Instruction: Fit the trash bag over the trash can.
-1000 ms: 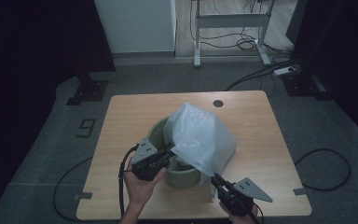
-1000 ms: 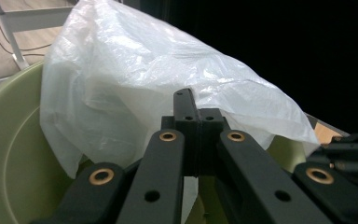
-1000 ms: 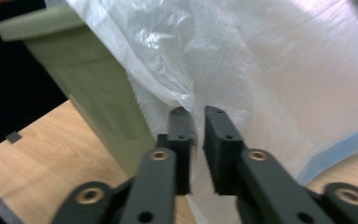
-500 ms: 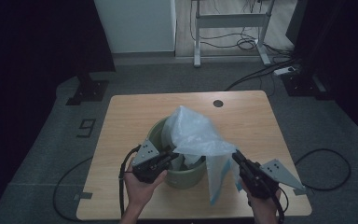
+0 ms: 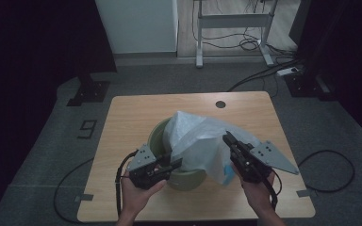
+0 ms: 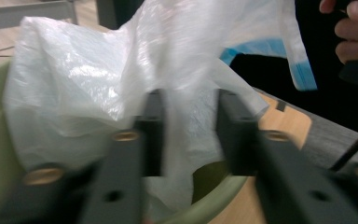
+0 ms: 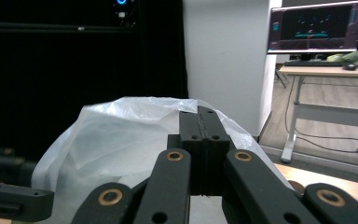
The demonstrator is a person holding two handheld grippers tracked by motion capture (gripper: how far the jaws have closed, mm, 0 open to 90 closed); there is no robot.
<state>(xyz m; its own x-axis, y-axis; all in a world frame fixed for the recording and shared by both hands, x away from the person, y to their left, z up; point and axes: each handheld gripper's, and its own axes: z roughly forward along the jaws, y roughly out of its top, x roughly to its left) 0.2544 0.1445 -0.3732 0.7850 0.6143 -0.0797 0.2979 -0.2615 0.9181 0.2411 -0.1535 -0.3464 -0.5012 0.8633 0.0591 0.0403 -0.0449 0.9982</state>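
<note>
We start at the left gripper (image 6: 186, 135): its fingers (image 6: 151, 126) have just been opening and now stand partly apart, with a fold of the white plastic bag (image 5: 202, 141) hanging loose between them; the pads do not appear to press on it, so we read this as a release. The right gripper (image 5: 238, 148) shows the opposite state: in the right gripper view its fingers (image 7: 190, 140) are pressed flat together with no gap, and in the high view they pinch the bag's edge near the blue-trimmed handle (image 6: 303, 70). Compared with 1 second back, the right hand (image 5: 259, 188) has risen from low at the bench's near edge to well above it, drawing the bag's right side up and out past the rim of the green bucket (image 5: 184, 176). The left hand (image 5: 136, 193) has hardly shifted and sits at the bucket's near-left rim. The bag remains draped in and over the bucket's mouth, which stands near the middle of the wooden bench (image 5: 122, 122). Our judgement: with 1 side freed and the other lifted, the bag is being spread to line the bucket; the left fingers likely need a fresh hold on the rim-side edge next.
</note>
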